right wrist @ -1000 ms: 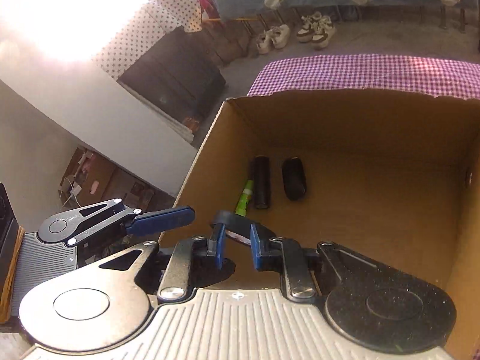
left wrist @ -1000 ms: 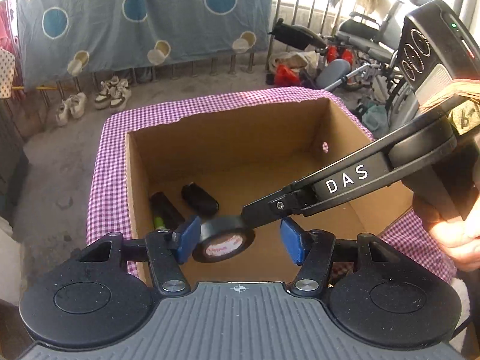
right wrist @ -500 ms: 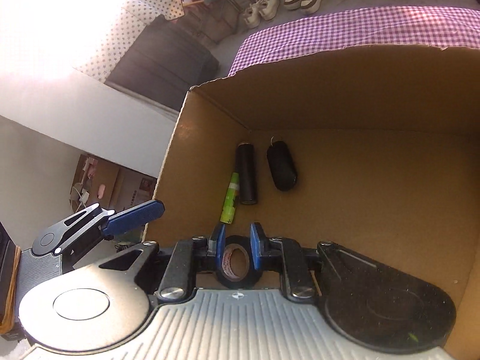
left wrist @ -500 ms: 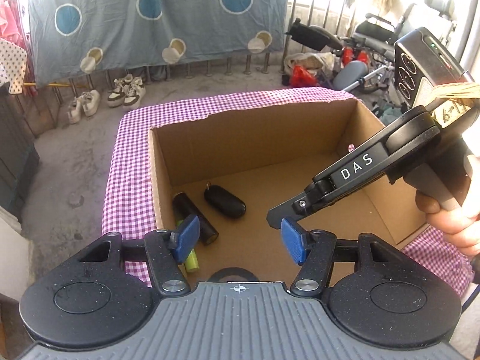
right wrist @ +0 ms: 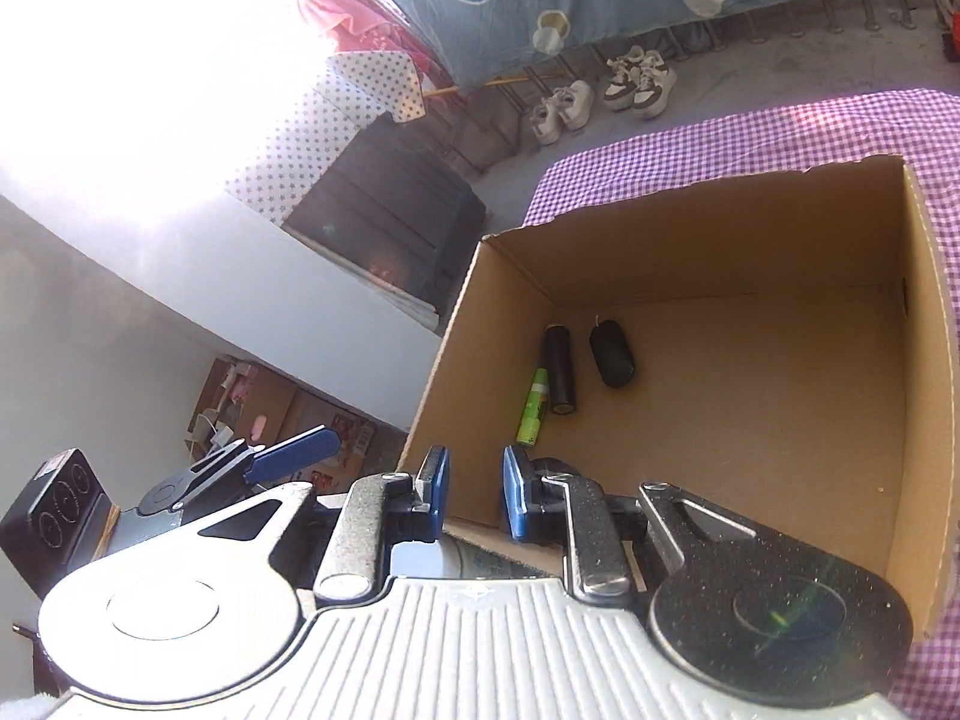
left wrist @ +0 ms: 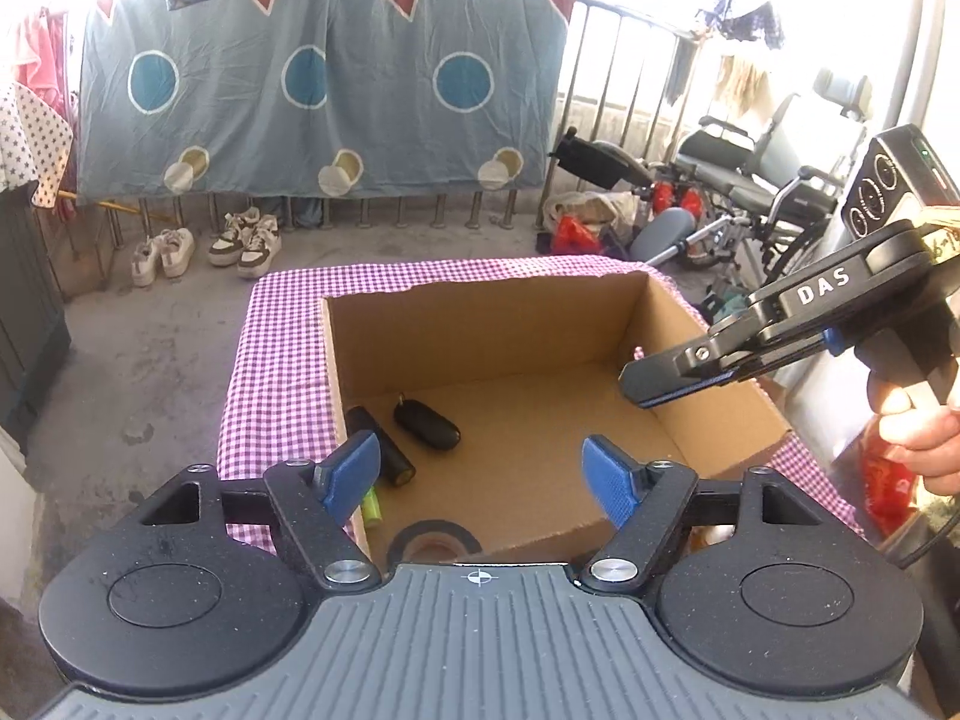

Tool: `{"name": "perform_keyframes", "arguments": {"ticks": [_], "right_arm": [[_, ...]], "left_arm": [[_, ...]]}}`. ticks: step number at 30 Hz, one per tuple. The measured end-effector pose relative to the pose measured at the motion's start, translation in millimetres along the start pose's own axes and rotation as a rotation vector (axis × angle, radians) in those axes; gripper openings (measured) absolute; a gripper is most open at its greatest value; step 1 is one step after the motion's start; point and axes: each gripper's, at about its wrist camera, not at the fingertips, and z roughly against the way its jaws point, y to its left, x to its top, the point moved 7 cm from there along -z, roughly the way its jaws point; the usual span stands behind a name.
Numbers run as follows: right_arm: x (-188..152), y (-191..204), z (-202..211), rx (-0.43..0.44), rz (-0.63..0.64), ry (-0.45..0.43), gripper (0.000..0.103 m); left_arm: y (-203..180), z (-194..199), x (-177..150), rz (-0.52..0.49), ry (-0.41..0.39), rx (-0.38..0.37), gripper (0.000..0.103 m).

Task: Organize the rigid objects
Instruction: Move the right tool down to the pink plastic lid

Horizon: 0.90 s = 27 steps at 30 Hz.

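A cardboard box [left wrist: 672, 324] stands open on a purple checked cloth [left wrist: 270, 360]. Along its left side lie a black cylinder [left wrist: 381, 447], a black key fob [left wrist: 427, 425] and a green marker [left wrist: 372, 504]. A black tape roll [left wrist: 433, 540] lies flat by the near wall. My left gripper [left wrist: 480, 474] hovers over the near edge, its jaws opening with nothing between them. My right gripper [left wrist: 654, 381] hangs shut and bare over the box's right side. In the right wrist view its pads [right wrist: 435, 489] stand close together above the box's [right wrist: 924, 312] near rim.
A person's hand [left wrist: 918, 444] holds the right gripper's handle. Beyond the cloth lie a concrete floor, shoes [left wrist: 246, 237], a hanging blue sheet [left wrist: 324, 78] on railings and a wheelchair [left wrist: 750, 180]. A dark cabinet [right wrist: 390, 222] stands left of the table.
The right gripper carried the tape roll between the left pads, then left it on the box floor. Both grippers drew back and up. The left jaws widened.
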Motion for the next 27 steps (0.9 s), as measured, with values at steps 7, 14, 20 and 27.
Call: {"name": "perform_keyframes", "arguments": {"ticks": [7,14,20,27], "right_arm": [[-72,15,43,0.020,0.009,-0.096,0.023],[-147,-1,18,-0.104,-0.013,-0.107,0.045],[-184,-20,-17,-0.190,-0.049,-0.076,0.045],[-190,-23,-44,-0.222,-0.026,-0.081,0.045]], "left_arm": [[-21,18,-50,-0.013,0.055,-0.076,0.098],[-45,-6,-104,-0.099,0.213,-0.055,0.098],[-59,-29,-133,-0.244,0.269,0.050,0.098],[-64,-43,-152,-0.268,0.296,0.068,0.097]]}}
